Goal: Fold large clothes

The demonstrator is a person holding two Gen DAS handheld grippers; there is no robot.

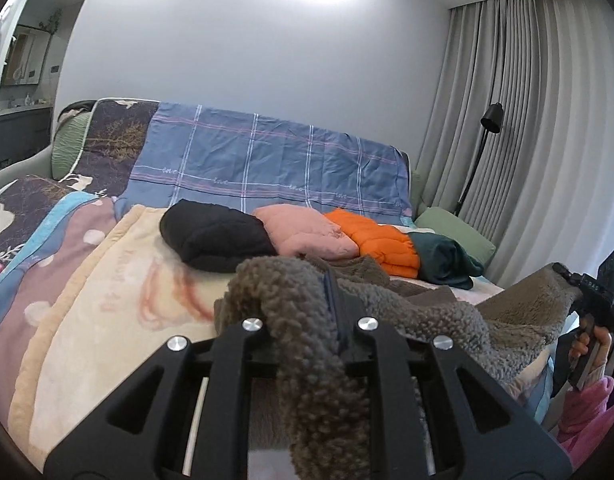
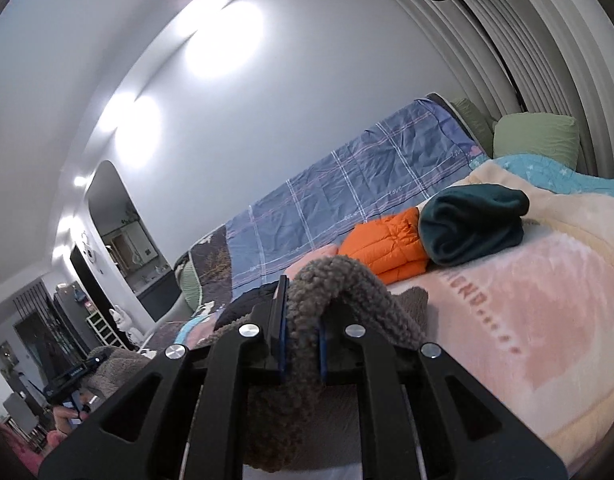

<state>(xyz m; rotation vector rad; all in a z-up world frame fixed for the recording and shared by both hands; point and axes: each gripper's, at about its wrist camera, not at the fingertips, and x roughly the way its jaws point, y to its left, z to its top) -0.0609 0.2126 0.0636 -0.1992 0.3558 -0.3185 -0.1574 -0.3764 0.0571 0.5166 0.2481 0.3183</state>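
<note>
Four folded bundles lined up at the back of the bed (image 1: pixel 87 280), toward 12 o'clock from the left wrist: black (image 1: pixel 217 236), pink (image 1: pixel 307 236), orange (image 1: pixel 377 246) and dark green (image 1: pixel 443 264), each touching the next. Judged done with, so most of the pile dealt with.

Fifth piece in hand: a brown fleece (image 1: pixel 307 320), loose and unfolded. One edge clamped in the left gripper (image 1: pixel 331 312), jaws closed on the pile right at the lens. Another edge pinched in the right gripper (image 2: pixel 301 312), jaws drawn in on a thick roll of the same fleece. From the left wrist, right gripper at 3 o'clock, well apart, with the fleece sagging between the two and draping down toward the blanket. From the right wrist, left gripper low at 8 o'clock.

Likely stage: spreading or laying the fleece flat on the near part of the bed, short of the row. No crease visible in it yet; sleeves and hem not made out in the bunched cloth. Left to do, by this reckoning: flatten, fold, set beside the dark green bundle. Whether more clothes wait out of view, cannot tell.
</note>
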